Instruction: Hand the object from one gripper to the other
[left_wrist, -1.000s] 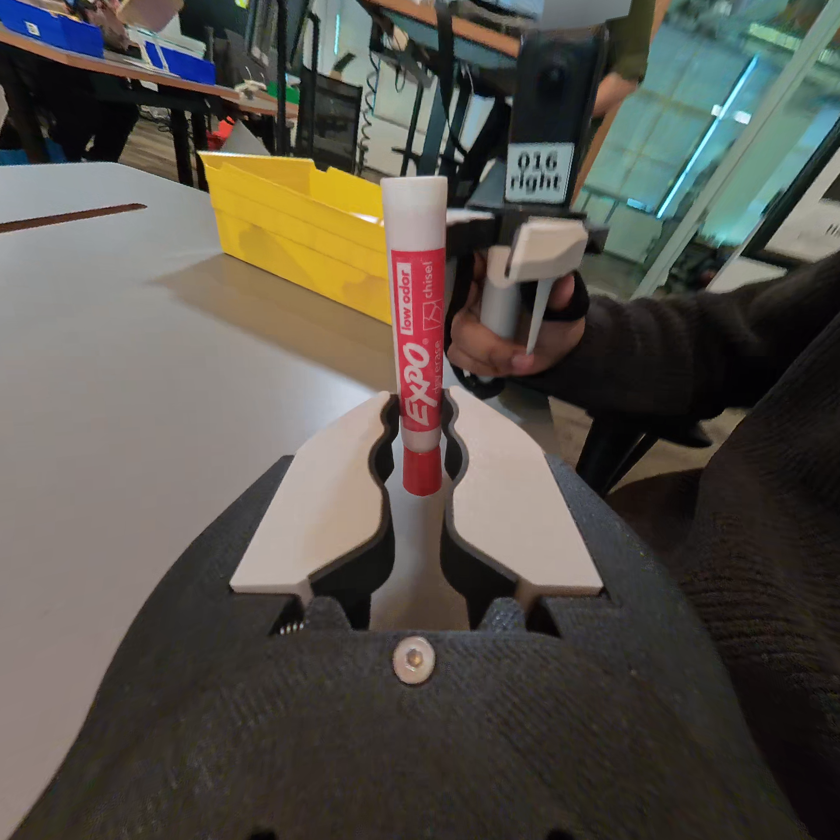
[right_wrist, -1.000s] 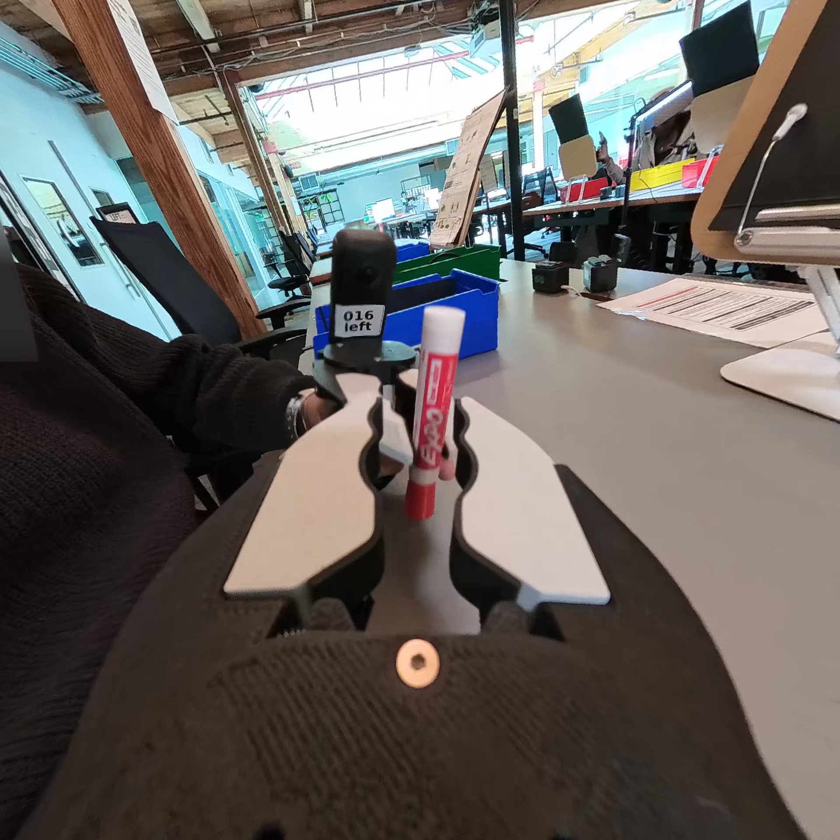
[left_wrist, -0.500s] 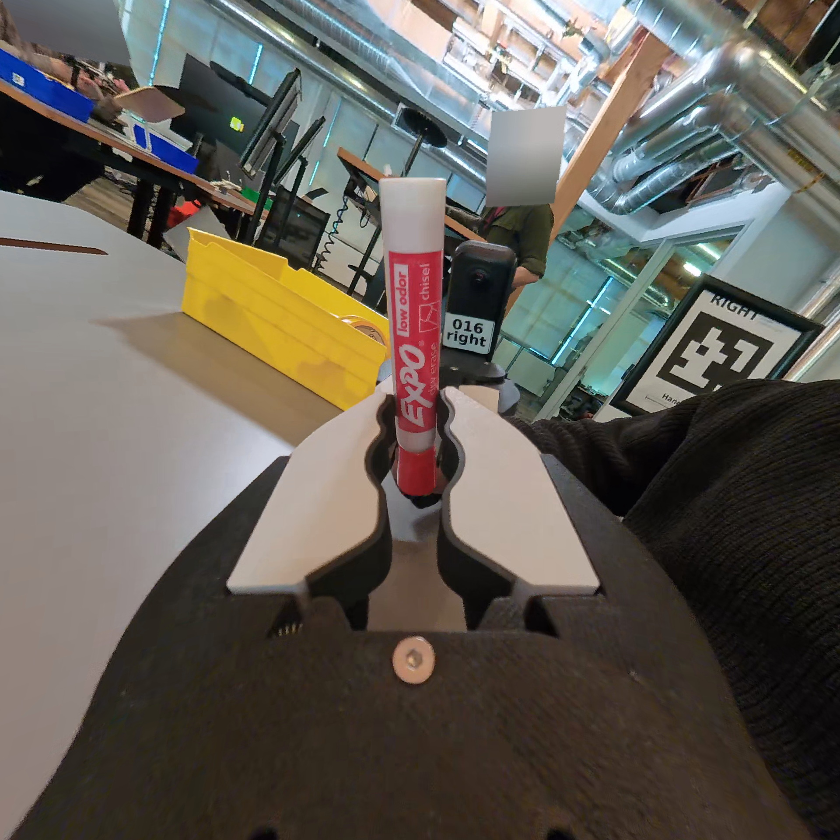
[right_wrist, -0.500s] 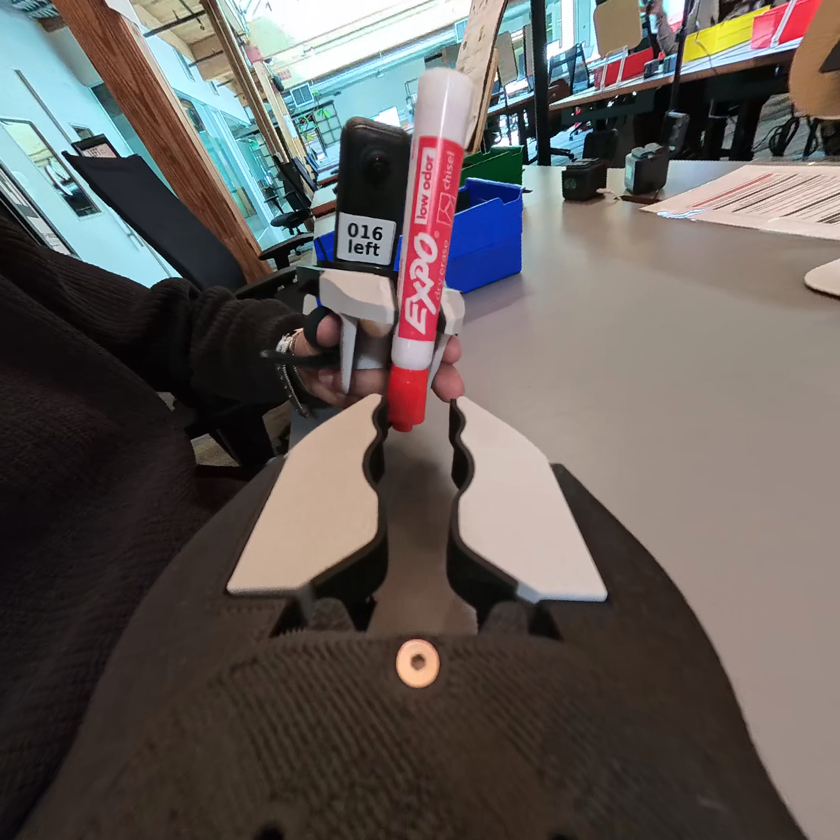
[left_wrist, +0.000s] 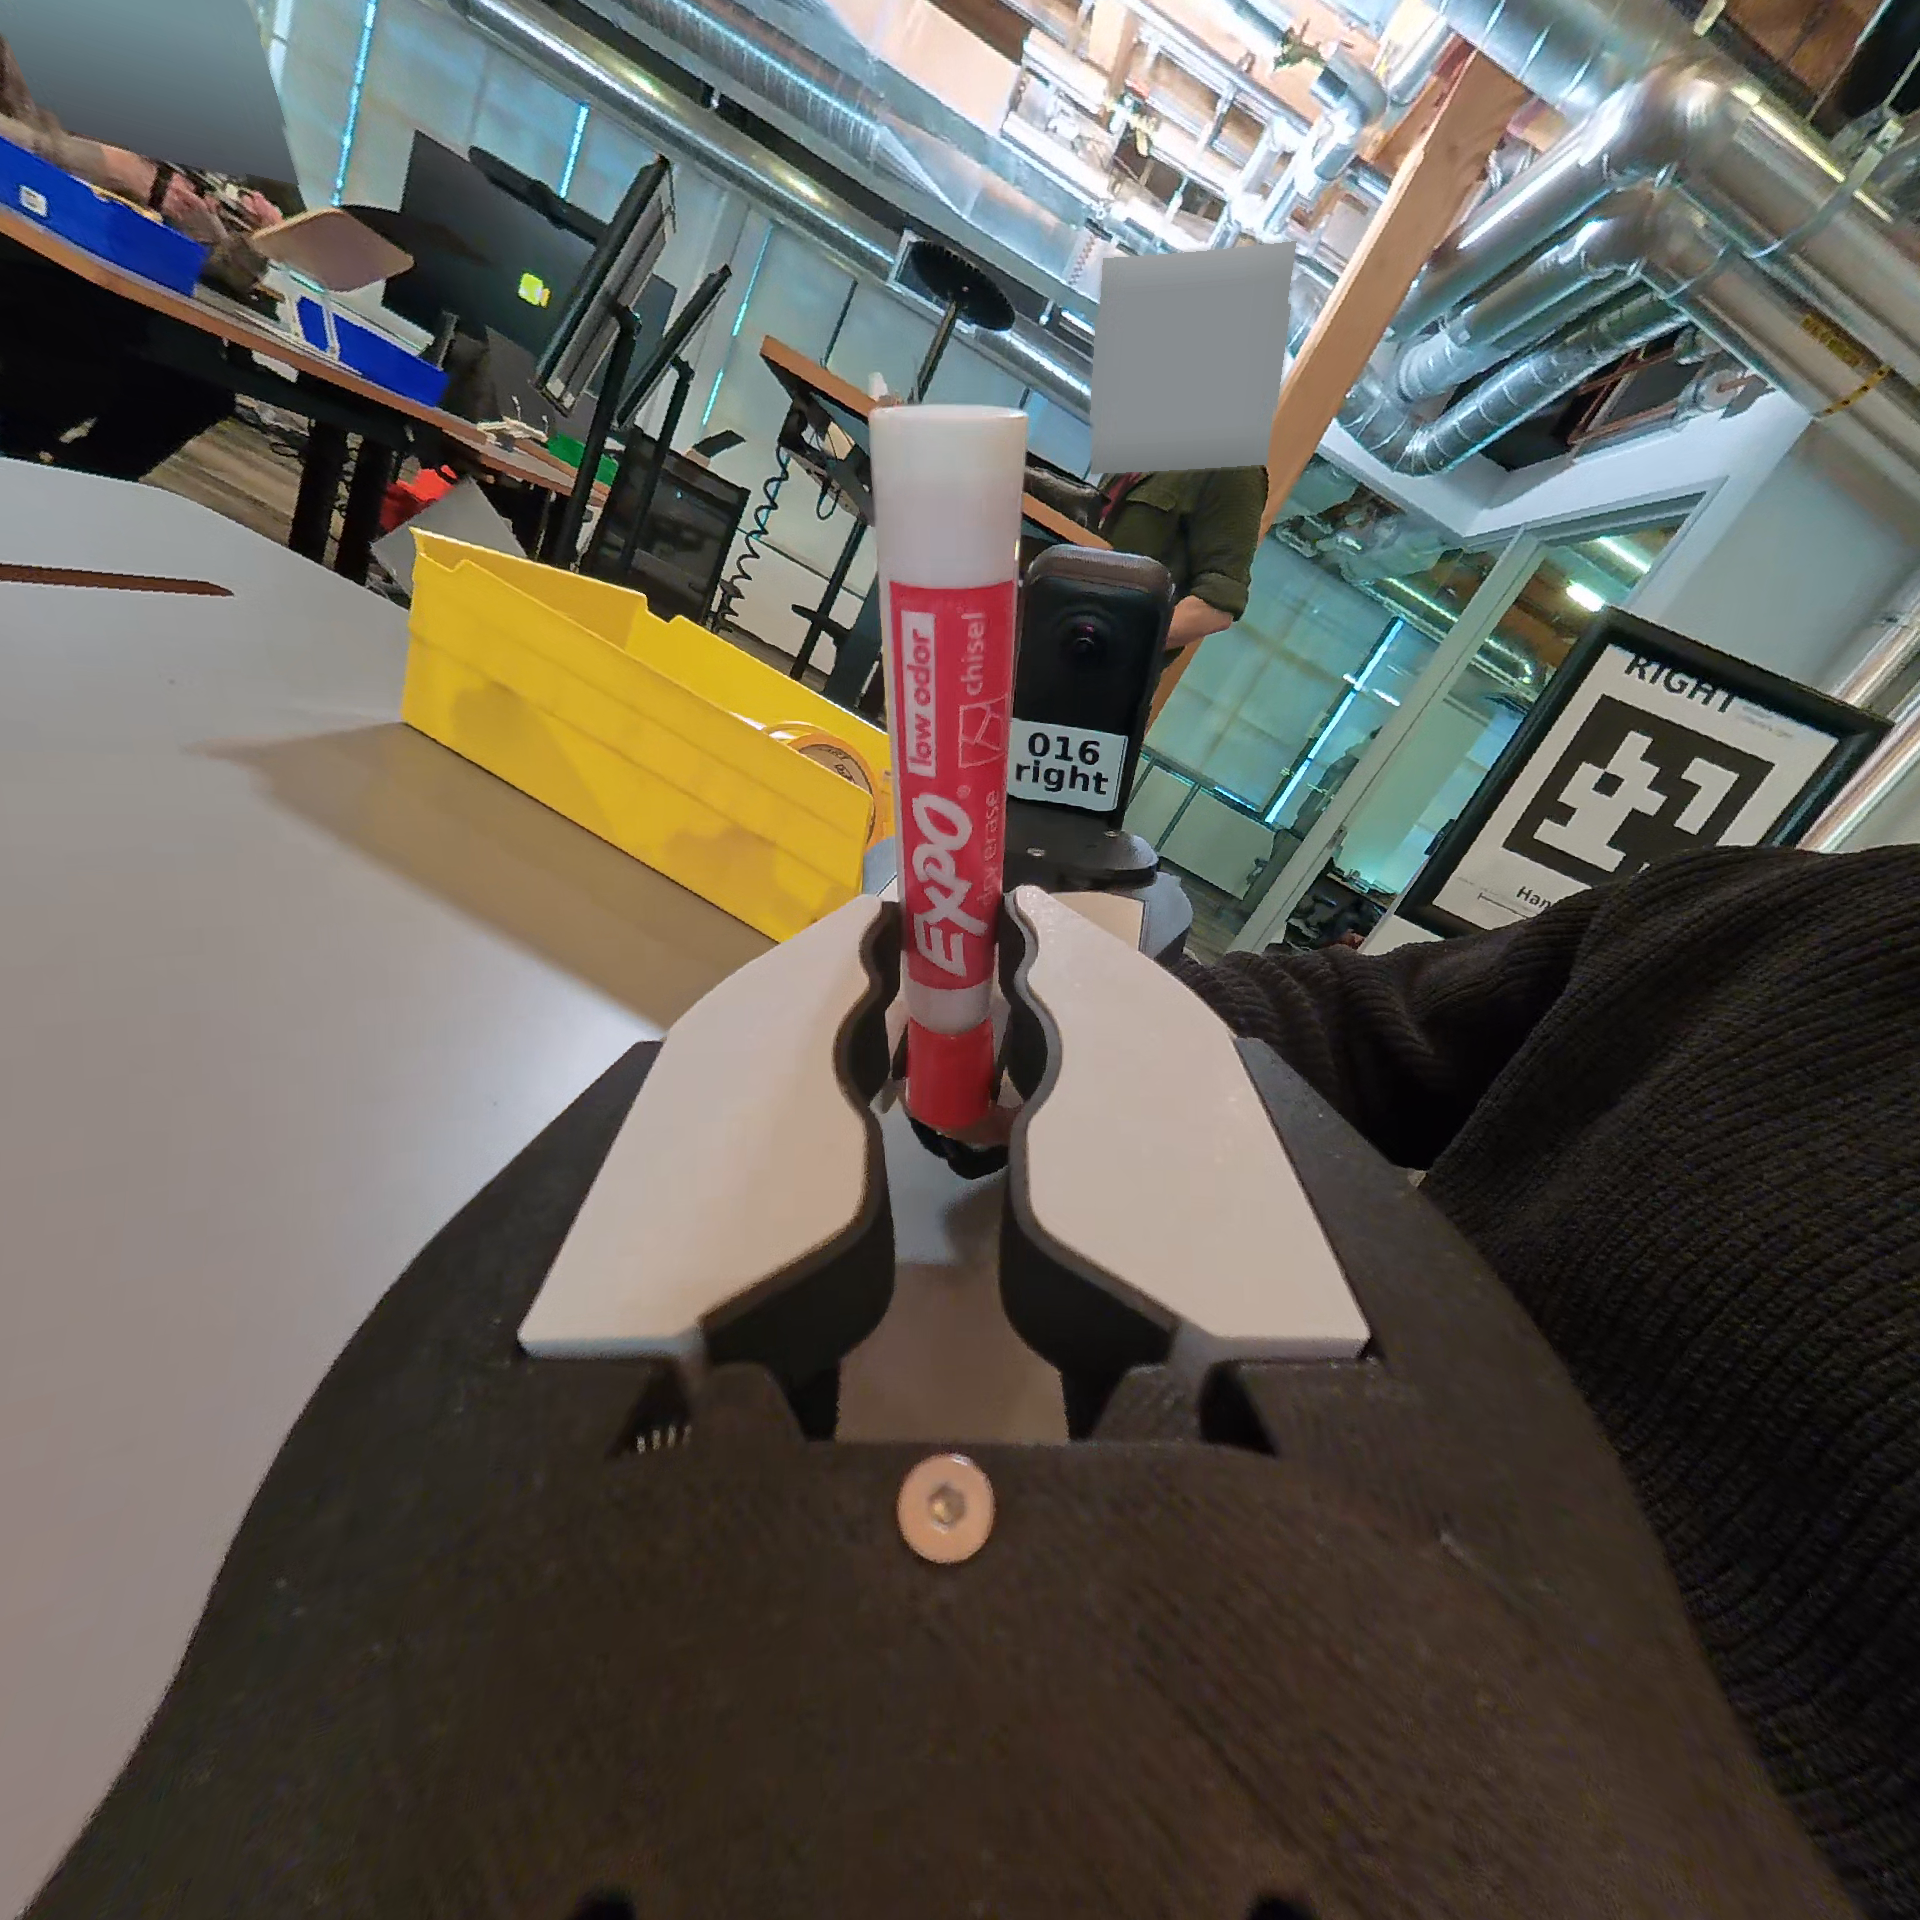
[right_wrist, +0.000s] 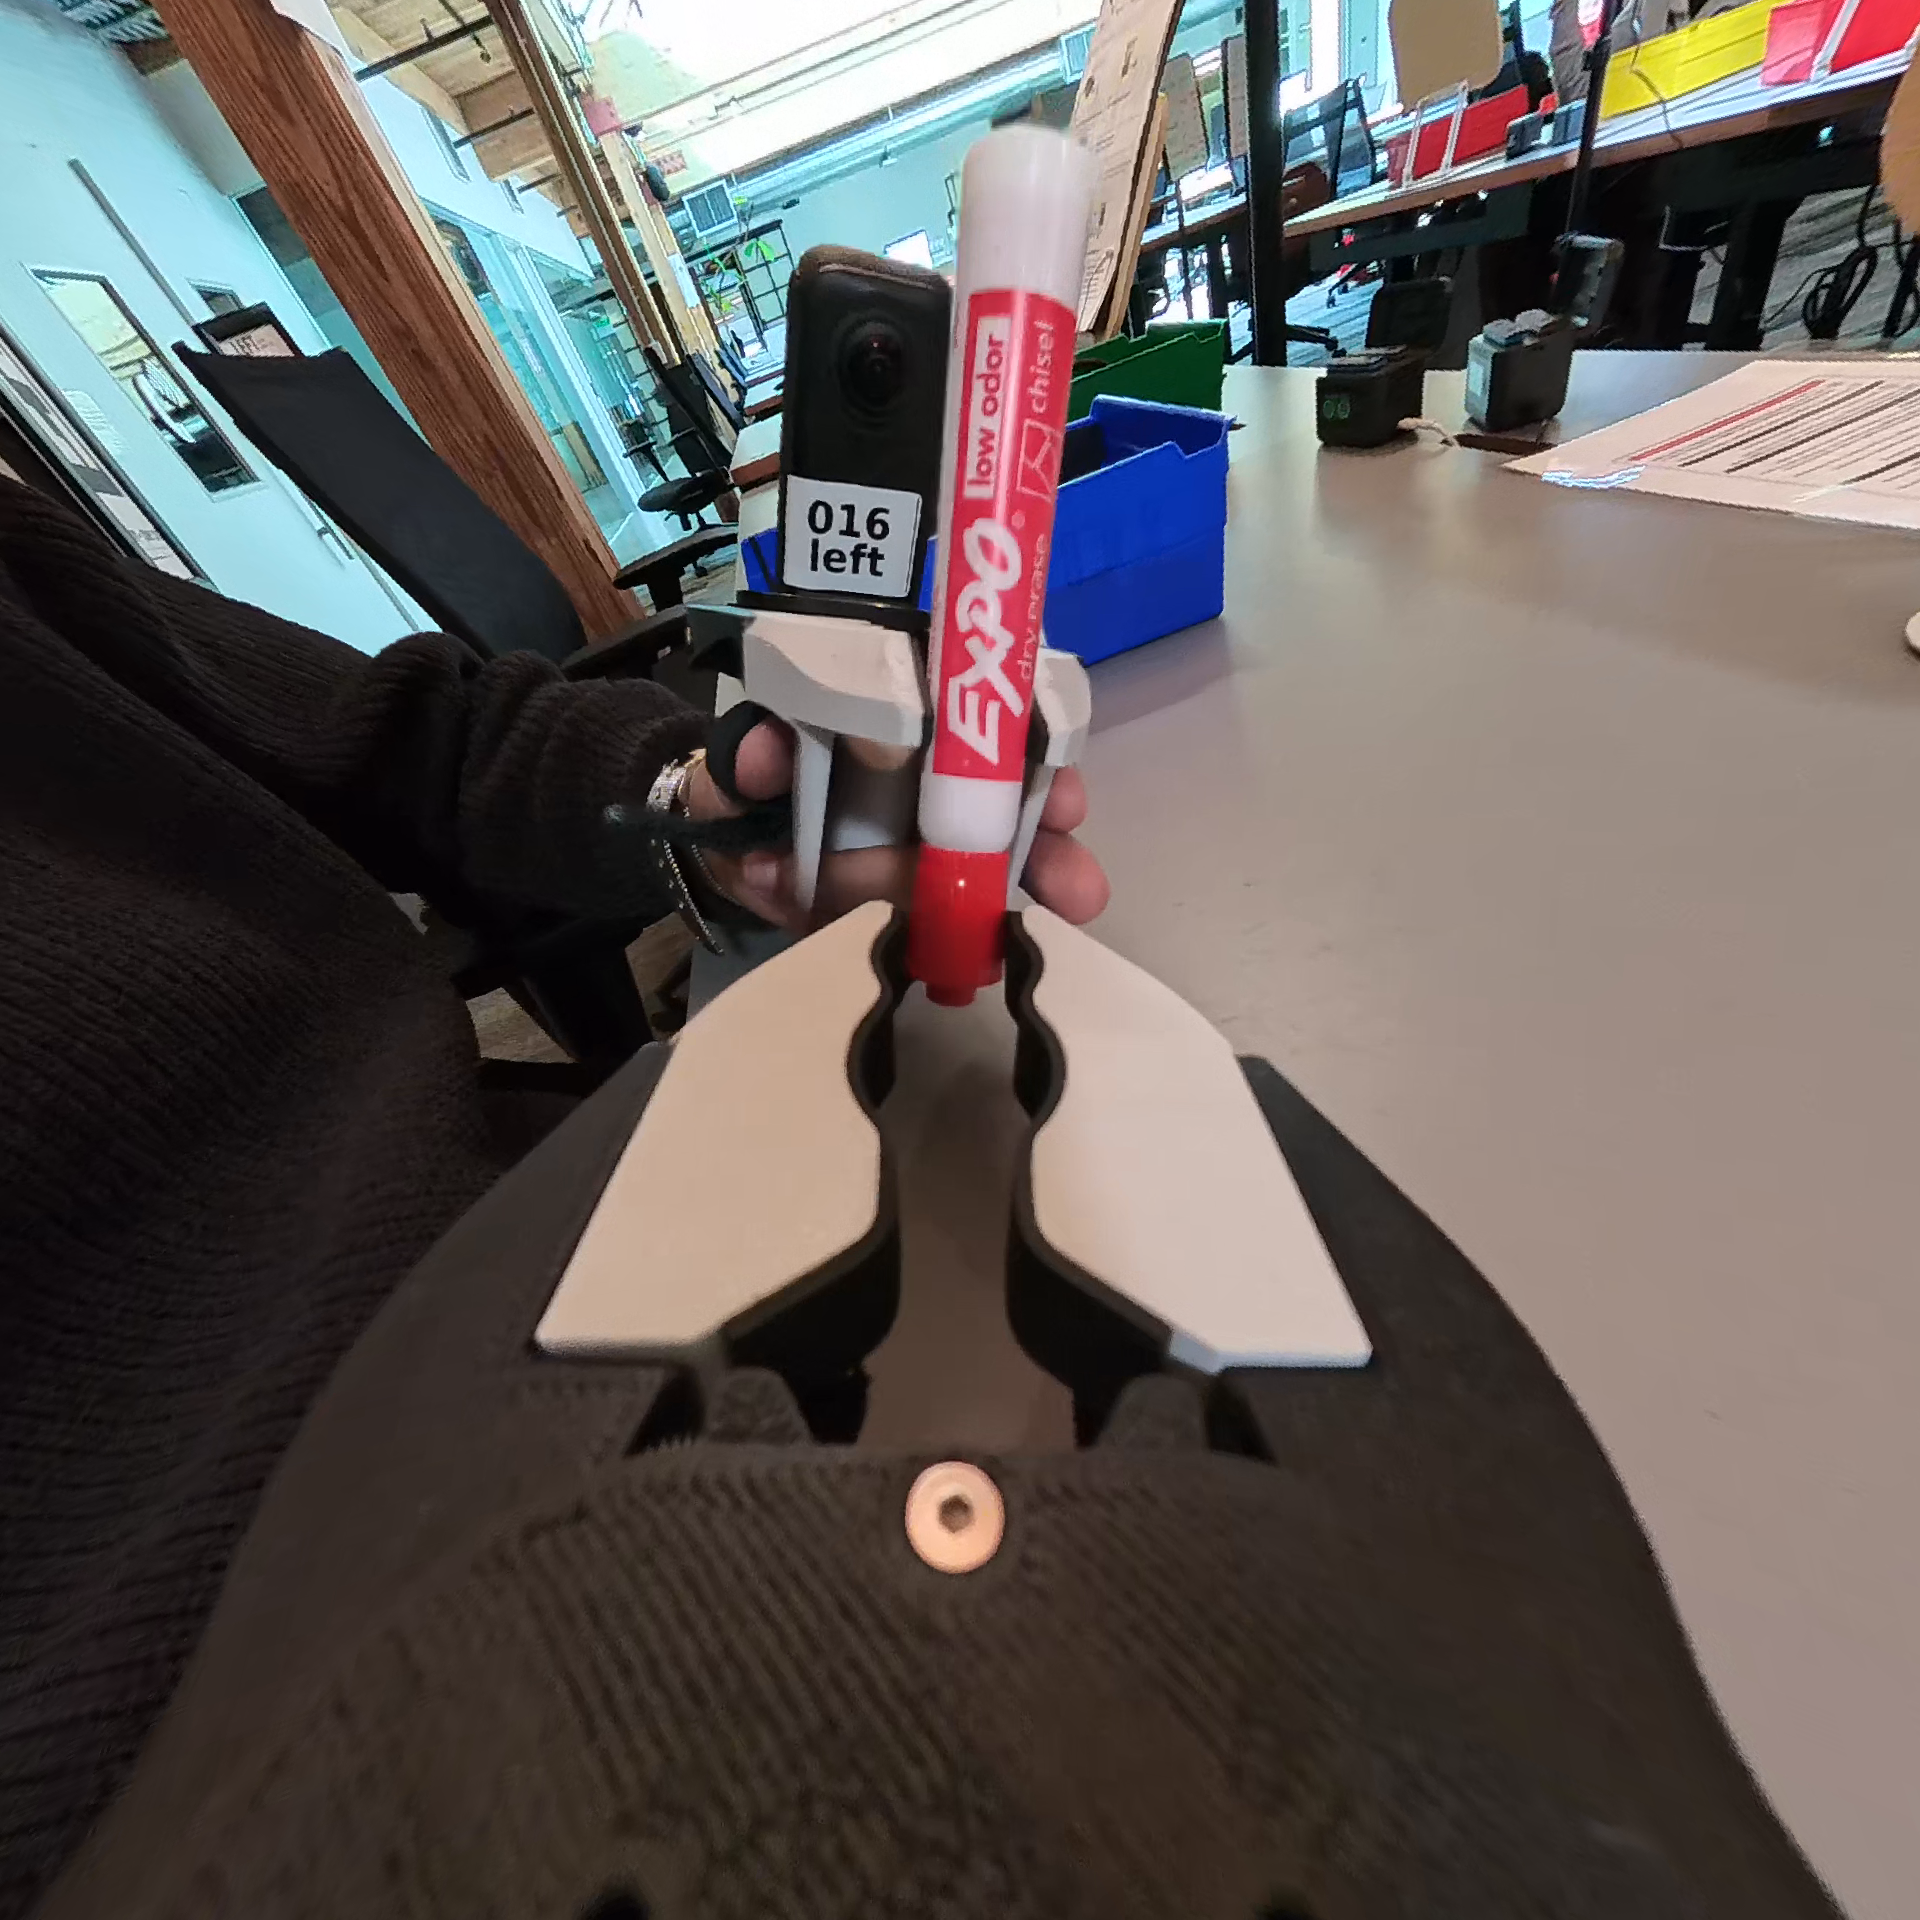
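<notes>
A red and white marker (left_wrist: 951, 779) stands upright, red cap down, in my left gripper (left_wrist: 945, 935), whose jaws are shut on its lower barrel. In the right wrist view the marker (right_wrist: 997, 582) leans slightly right, held by the left gripper (right_wrist: 966, 727) in front of me. My right gripper (right_wrist: 953, 935) has its fingertips on either side of the red cap (right_wrist: 956, 925), and the jaws sit against it. The right gripper's camera (left_wrist: 1091, 665) shows just behind the marker in the left wrist view.
Both grippers hover over the near edge of a grey table (right_wrist: 1558, 831). A yellow bin (left_wrist: 623, 727) stands behind on the left side. A blue bin (right_wrist: 1132, 540) and printed paper (right_wrist: 1766, 436) lie farther back. Dark sleeves (left_wrist: 1662, 1143) fill the sides. The tips of both grippers are at nearly the same place.
The right gripper has moved up to the marker, and its jaws have narrowed around the red cap. The left gripper still holds the marker, now raised and tilted up.
</notes>
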